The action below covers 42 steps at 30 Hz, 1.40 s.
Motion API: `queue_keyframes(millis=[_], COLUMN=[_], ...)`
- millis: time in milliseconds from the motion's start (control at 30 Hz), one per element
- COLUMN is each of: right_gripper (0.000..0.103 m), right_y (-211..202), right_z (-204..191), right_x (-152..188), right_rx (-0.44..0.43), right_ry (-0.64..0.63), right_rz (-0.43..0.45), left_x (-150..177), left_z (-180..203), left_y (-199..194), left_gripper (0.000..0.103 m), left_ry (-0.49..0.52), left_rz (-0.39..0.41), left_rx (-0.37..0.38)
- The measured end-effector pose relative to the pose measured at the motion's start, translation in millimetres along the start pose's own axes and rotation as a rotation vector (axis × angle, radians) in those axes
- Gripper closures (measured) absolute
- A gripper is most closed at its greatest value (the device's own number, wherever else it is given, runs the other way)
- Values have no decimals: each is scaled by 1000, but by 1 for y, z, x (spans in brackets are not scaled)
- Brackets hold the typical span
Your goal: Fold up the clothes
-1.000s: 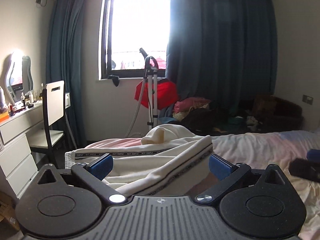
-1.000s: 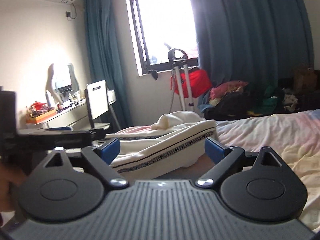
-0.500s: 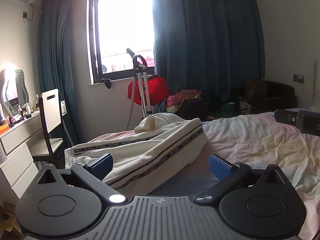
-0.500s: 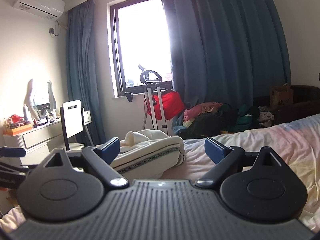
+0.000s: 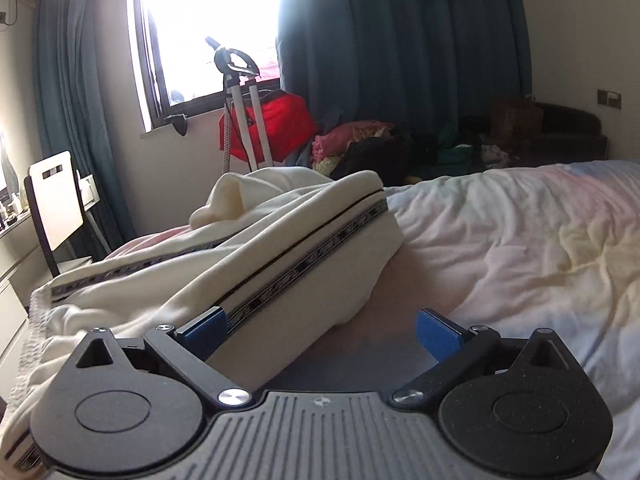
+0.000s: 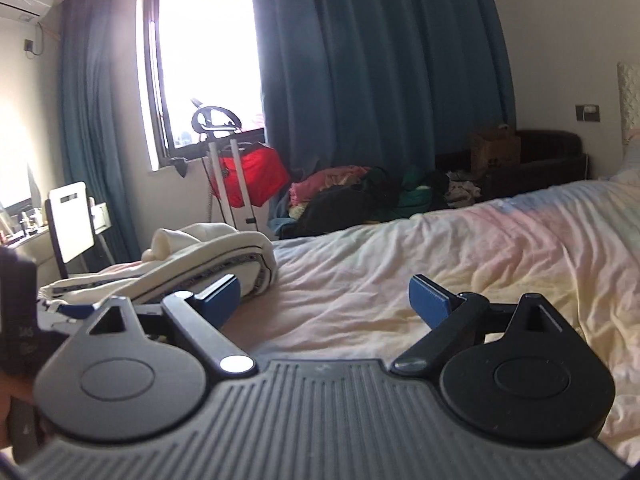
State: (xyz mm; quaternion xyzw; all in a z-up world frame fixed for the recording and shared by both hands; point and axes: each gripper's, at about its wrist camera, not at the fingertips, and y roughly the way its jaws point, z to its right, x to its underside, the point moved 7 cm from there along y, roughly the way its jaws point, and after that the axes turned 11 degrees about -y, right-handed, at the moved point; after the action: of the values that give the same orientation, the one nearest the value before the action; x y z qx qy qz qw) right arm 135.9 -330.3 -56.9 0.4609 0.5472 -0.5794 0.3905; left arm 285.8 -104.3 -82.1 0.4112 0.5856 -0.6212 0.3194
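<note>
Looks like the very start of the fold: nothing picked up yet. Left hand-held gripper (image 5: 320,330) wide apart, holding nothing, low and right up against the near end of the soft cream-white cloth garment with dark patterned stripes (image 5: 256,256). Right hand-held gripper (image 6: 326,296) also wide apart and empty, off to the side above the bare pale pink and yellow bed sheet (image 6: 420,264), with the garment by its left finger. Next move probably calls for pinching an edge or corner with each gripper and pulling the cloth out flat. Garment lying in a lumpy heap near the left edge of the bed, bunched and doubled over, one rounded bump sticking up at the back, striped trim running along its folds
</note>
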Motion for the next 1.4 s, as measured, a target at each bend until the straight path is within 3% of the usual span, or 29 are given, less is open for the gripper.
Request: queue_keyframes(millis=[133,300,367,467,533,633,700,833,933,1000,1133,1267,1400], right_gripper=[10,10,10,10,10,10,10,10,10,10,10,10,10], right_y=[33,68,81,97,104,110,111,104,94,87,72,64,53], right_z=[11,22,29,35,35,30,26,17,11,6,-19,-50,-67], right_x=[13,33,43,54,61,66,67,61,56,54,52,65,75], right_rx=[5,28,39,58,52,13,-16,-21,-39,-76,-246,-392,-455], right_ry=[84,135,169,195,204,211,211,172,178,197,229,288,352], right_rz=[-58,-114,-142,-177,-192,-203,-203,-173,-147,-133,-98,-155,-198], left_x=[-25,-60,-67,-65,-61,-62,-59,-49,-31,-18,8,35,56], left_z=[39,75,84,87,80,68,58,30,2,-15,-48,-81,-108], left_y=[60,136,162,194,204,178,142,49,-21,-41,-80,-120,-150], left_gripper=[2,3,13,37,67,86,89,91,92,92,95,95,95], left_ry=[134,240,273,288,248,176,153,81,35,-36,-179,-322,-435], left_rz=[105,131,113,53,23,57,94,153,175,159,126,93,65], left_rx=[-42,-116,-140,-176,-183,-108,-54,10,13,12,12,12,14])
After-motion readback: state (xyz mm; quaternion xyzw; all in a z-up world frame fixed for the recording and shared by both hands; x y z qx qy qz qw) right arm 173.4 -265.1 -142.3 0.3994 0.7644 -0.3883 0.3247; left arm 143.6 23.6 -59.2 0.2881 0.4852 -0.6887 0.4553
